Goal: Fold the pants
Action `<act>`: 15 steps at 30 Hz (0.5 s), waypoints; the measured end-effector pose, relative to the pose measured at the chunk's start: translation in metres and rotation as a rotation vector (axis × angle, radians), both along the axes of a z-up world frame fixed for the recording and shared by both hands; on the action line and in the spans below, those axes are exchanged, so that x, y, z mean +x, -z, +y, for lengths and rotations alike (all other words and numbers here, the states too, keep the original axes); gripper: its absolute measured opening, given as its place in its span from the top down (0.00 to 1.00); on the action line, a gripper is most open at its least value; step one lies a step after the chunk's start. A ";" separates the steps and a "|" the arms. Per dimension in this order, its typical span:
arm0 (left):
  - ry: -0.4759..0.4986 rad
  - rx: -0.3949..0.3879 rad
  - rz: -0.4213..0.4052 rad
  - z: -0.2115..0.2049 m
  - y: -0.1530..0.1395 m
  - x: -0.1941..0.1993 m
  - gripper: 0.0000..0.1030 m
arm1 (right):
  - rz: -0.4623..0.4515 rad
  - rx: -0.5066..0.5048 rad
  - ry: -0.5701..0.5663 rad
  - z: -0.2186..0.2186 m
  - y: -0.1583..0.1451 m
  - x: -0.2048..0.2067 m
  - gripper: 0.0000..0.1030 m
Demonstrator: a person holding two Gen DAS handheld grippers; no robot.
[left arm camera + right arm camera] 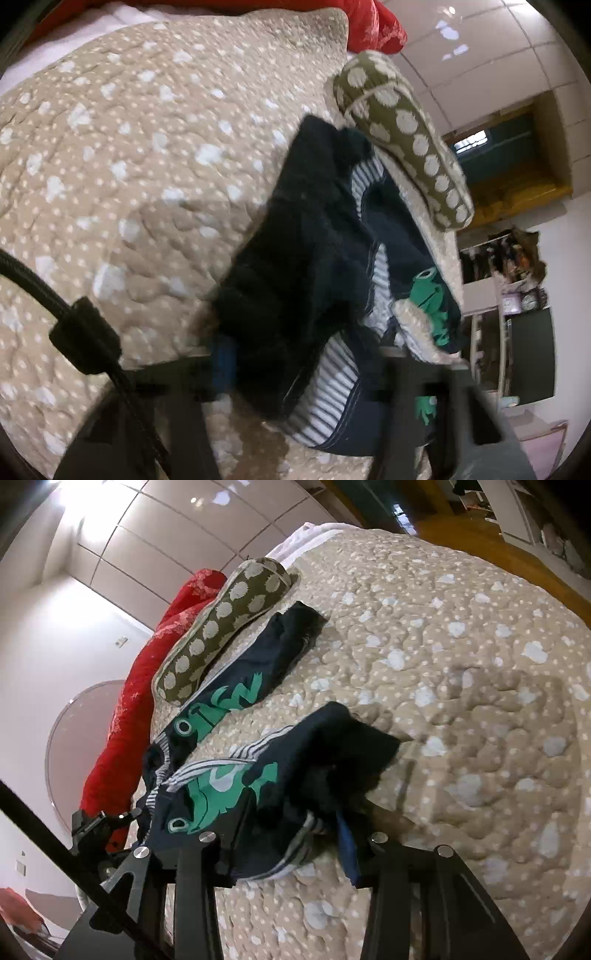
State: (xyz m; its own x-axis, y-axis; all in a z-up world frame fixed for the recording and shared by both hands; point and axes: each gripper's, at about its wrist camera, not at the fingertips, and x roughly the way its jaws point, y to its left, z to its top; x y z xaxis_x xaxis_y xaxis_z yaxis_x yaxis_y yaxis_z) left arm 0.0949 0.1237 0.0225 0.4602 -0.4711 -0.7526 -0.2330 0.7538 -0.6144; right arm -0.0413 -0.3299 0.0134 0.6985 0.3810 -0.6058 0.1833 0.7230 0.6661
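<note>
Right tongs (291,853) grip pants (236,709) stretching lengthwise toward the pillow (221,624).

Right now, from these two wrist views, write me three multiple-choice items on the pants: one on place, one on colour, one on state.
1. Where do the pants lie?
A. on a dotted beige quilt
B. on a wooden floor
C. in a basket

2. What colour is the print on the pants?
A. orange
B. green
C. pink

3. How do the pants lie?
A. neatly folded into a square
B. hung on a hanger
C. unfolded, the two legs spread apart

Answers:
1 A: the quilt shows under and around the fabric in both views.
2 B: the green print sits on dark navy cloth.
3 C: the right wrist view shows bare quilt between the two legs, one running beside the olive spotted cushion.
</note>
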 end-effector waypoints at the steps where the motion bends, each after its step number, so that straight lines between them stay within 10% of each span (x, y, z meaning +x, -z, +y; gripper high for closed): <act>1: 0.009 -0.009 0.017 -0.003 0.003 0.000 0.84 | -0.001 -0.007 -0.005 0.002 0.000 0.002 0.57; 4: -0.013 -0.007 0.011 0.001 -0.001 -0.007 0.86 | 0.005 -0.029 -0.037 0.007 0.000 0.010 0.85; 15: -0.013 0.029 -0.057 0.027 -0.042 -0.059 0.88 | -0.021 0.025 -0.077 0.012 -0.018 -0.007 0.86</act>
State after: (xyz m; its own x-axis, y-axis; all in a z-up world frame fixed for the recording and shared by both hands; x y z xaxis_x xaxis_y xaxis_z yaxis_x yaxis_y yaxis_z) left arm 0.0359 0.1507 0.0646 0.5086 -0.4429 -0.7383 -0.2087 0.7685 -0.6048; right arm -0.0481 -0.3180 0.0312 0.6789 0.4489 -0.5809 0.1135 0.7176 0.6872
